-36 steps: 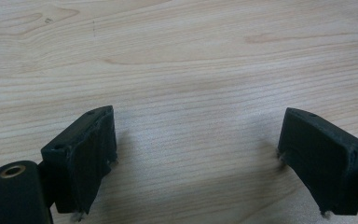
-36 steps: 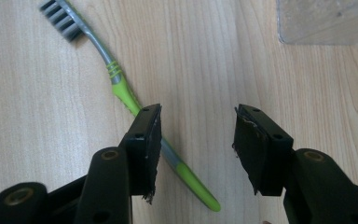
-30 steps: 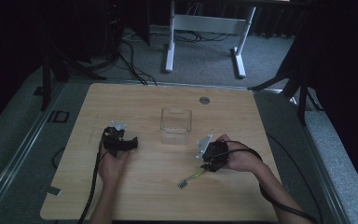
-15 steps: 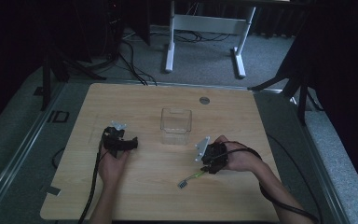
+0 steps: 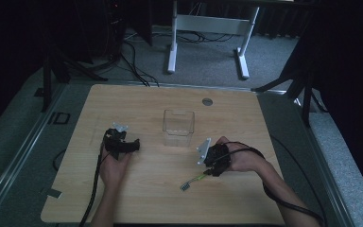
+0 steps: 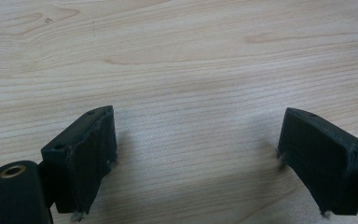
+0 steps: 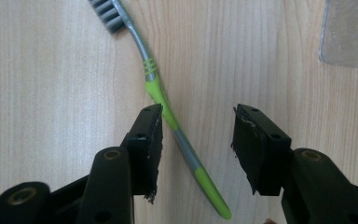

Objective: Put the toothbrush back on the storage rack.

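Nothing has moved; right gripper (image 7: 196, 140) jaws straddle toothbrush (image 7: 168, 109), apart.

You worked in a dim lab-like recording space: a bare wooden table (image 5: 146, 198) stood on grey carpet (image 5: 208, 56), with a white desk frame (image 5: 208, 28) and loose cables (image 5: 132, 56) behind it.

Green/grey toothbrush (image 7: 168, 107) lying flat on wood table, bristle head away from clear box.
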{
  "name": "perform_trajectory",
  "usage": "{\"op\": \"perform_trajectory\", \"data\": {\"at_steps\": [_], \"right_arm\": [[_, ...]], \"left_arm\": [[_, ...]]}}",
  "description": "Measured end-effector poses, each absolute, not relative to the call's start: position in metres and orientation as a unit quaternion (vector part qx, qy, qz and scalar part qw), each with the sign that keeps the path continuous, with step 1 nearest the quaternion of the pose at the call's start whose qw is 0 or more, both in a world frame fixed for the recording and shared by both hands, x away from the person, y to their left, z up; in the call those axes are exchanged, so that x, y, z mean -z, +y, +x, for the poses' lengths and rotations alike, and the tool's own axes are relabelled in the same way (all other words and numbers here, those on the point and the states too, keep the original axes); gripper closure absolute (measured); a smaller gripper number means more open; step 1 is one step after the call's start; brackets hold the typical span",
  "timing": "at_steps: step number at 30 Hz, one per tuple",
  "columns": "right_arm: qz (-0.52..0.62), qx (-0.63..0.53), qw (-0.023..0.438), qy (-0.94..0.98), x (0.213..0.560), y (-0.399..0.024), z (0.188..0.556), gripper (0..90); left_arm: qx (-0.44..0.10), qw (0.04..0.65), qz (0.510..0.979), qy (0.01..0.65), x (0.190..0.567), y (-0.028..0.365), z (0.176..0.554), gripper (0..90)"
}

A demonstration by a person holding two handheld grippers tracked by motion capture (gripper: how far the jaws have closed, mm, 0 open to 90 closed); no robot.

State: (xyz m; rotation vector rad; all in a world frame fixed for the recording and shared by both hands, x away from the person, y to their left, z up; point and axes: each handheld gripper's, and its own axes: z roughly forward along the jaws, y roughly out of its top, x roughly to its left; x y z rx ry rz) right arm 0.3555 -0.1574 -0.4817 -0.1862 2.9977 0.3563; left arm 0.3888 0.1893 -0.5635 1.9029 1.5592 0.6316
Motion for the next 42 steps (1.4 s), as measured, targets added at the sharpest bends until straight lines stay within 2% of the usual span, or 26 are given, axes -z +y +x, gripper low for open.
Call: {"op": "perform_trajectory", "data": {"at_steps": [42], "right_arm": [[-0.119,-0.083,0.049,0.988,0.486,-0.14,0.35,57.5]], "left_arm": [[-0.237,0.296,0.716,0.586,0.563,0.189,0.389,12.0]]}}
